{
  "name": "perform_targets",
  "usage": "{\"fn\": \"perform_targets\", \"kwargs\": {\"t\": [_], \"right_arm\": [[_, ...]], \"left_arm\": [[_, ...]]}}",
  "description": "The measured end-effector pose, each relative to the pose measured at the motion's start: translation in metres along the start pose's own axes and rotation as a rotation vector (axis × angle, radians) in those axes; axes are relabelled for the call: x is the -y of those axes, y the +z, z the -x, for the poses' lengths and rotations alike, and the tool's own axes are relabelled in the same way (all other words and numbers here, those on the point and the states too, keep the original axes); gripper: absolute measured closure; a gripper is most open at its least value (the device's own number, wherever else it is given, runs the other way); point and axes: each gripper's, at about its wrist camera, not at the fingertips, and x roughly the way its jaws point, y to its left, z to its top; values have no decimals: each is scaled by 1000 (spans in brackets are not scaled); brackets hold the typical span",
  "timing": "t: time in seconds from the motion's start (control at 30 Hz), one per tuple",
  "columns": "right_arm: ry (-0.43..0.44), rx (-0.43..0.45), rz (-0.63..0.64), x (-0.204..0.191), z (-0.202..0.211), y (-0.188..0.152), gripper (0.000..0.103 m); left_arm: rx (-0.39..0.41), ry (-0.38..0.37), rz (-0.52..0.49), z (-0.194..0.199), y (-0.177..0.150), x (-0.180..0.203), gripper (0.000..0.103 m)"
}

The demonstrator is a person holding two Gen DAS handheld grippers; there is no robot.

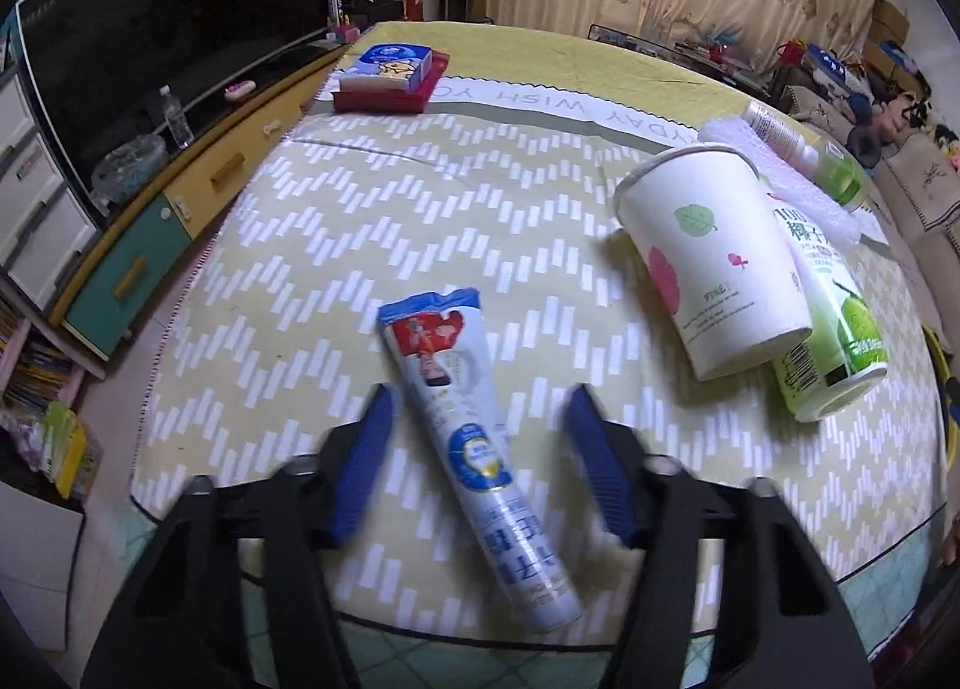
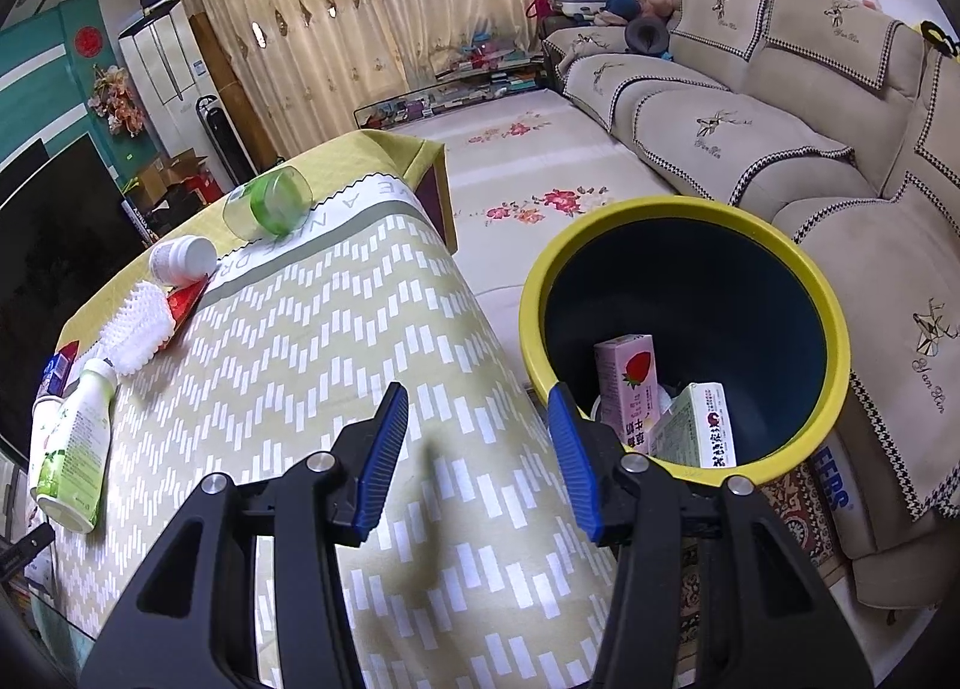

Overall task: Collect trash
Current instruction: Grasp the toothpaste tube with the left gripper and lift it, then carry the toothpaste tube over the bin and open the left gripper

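Observation:
A white-and-blue squeezed tube [image 1: 474,437] lies on the yellow zigzag tablecloth [image 1: 360,245]. My left gripper [image 1: 480,392] straddles it, open, with a gap between each blue pad and the tube. To the right lie a paper cup [image 1: 714,263] and a green drink bottle [image 1: 834,341], both on their sides. My right gripper [image 2: 477,389] is open and holds nothing; it hovers over the table's edge beside a yellow-rimmed bin [image 2: 840,329]. A pink milk carton [image 2: 627,383] and a small box [image 2: 699,425] are in the bin.
White foam netting [image 2: 141,329], a white pill bottle [image 2: 180,260] and a clear green cup [image 2: 270,203] lie further along the table. A tissue pack on a red box [image 1: 390,68] sits at the far end. A sofa [image 2: 780,149] flanks the bin; a TV [image 1: 150,29] stands left.

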Motion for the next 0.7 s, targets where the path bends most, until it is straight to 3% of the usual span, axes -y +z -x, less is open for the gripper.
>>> {"fn": "perform_targets", "kwargs": {"t": [0.07,0.17,0.47,0.7], "right_arm": [[1,-3,-1,0,0,0,57],[2,-4,3,-1,-1,1,57],[6,46,4,3,12,-1,57],[-6,91,14,19,41,-5,56]], "left_arm": [[2,-1,-3,2,-2,-3,73],[6,-19,-25,5,-7,-3,79],[50,-91,-132,42,-31,28,81],[108,-203,-235,83,-34,79,81]]}}
